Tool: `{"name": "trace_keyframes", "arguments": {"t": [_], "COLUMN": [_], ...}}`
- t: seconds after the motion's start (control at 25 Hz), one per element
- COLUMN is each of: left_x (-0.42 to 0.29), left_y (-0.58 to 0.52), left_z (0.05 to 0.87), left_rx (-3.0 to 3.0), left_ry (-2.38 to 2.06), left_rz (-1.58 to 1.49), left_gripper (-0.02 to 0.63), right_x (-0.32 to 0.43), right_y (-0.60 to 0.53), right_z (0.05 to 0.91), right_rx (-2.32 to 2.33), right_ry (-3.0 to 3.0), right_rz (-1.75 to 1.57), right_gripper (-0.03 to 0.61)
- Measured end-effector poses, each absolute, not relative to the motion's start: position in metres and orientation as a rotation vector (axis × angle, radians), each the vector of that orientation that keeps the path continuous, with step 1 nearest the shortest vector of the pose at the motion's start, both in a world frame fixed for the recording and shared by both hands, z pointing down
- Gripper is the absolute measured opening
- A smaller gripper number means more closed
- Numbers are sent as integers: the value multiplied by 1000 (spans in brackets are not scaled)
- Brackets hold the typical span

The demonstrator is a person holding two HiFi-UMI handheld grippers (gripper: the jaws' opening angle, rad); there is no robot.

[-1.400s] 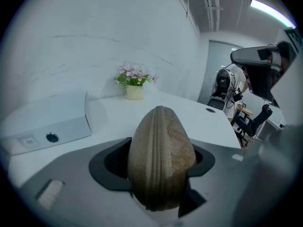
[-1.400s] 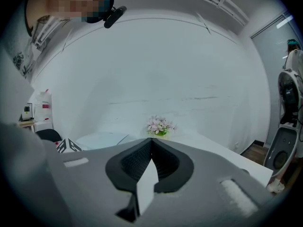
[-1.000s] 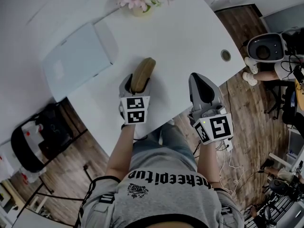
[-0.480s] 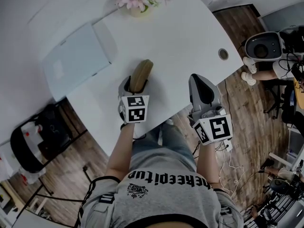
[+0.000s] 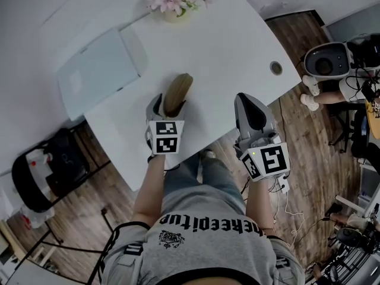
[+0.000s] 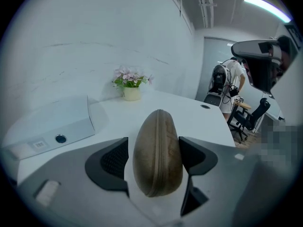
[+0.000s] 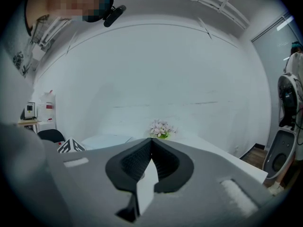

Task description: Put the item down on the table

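The right gripper (image 7: 151, 148), jaws pressed together on nothing, hovers at the edge of the white table (image 5: 225, 52). The left gripper's (image 6: 152, 157) jaws are opening around a brown zippered glasses case (image 5: 177, 94) lying on the tabletop. Beyond sit a white box (image 5: 98, 70) and potted pink flowers (image 5: 173, 2).

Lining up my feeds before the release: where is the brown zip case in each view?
Head view: brown zip case at centre, just ahead of the left gripper.
Left gripper view: case at lower centre, between the opening jaws, with a gap at the left pad.
Right gripper view: not in it.
Shared landmark: pink flower pot, visible in all three.
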State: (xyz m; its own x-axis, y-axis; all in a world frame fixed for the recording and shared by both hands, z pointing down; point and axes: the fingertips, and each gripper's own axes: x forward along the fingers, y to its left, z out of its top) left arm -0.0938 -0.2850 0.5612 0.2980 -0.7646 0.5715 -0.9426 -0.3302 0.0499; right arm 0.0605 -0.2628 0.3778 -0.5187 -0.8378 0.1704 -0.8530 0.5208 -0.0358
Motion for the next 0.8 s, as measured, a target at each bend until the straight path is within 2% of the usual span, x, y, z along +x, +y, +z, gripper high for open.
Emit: {"name": "trace_keyframes", "arguments": {"t": [0.28, 0.68, 0.8], "left_x": [-96, -111, -114], "left_y": [-264, -237, -230], "left_z": [531, 487, 471], "left_rx": [2210, 2190, 2189], "left_ry": [-1591, -1768, -1800], "left_rz": [546, 444, 394], "left_gripper": [306, 27, 15], "right_x": [54, 48, 47], "right_y": [-251, -234, -230], "right_z": [367, 358, 357], "right_rx": [1409, 1328, 1304], "right_ry": [-2671, -2734, -2750], "right_rz": [139, 109, 107], "right_gripper": [-3, -3, -3]}}
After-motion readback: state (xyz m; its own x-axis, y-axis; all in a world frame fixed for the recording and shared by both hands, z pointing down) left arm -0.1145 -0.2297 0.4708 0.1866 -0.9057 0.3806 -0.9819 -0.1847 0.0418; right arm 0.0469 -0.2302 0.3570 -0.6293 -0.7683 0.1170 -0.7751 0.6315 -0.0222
